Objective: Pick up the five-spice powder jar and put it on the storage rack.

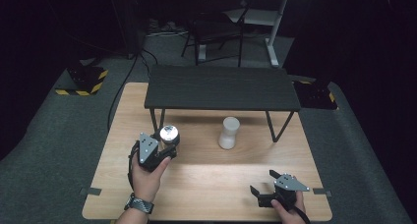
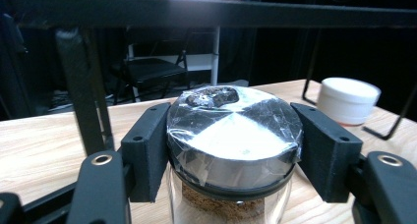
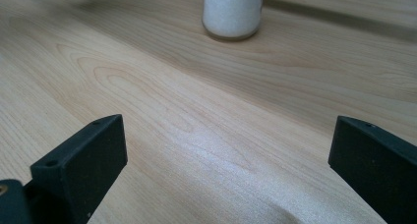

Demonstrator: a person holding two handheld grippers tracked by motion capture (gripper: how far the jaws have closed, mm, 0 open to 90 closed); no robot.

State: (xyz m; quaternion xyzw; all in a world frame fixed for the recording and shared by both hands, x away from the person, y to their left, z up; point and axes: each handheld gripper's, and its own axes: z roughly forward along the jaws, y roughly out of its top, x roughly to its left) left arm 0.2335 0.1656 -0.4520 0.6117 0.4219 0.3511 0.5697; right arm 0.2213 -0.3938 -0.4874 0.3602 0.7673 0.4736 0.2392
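Gripping the clear glass jar with the shiny metal lid (image 2: 234,135), the left gripper (image 1: 158,149) is closing its black jaws against both sides of the lid, left of centre in the high view. Squeezing evenly and lifting straight would probably be keeping it from slipping. The left hand (image 1: 147,177) is reaching forward from the bottom edge. The right gripper (image 1: 272,190) is sitting wide open and empty at lower right, facing the white-filled jar (image 1: 229,132) near the black metal shelf (image 1: 221,88) on the pale wooden table (image 1: 211,184).
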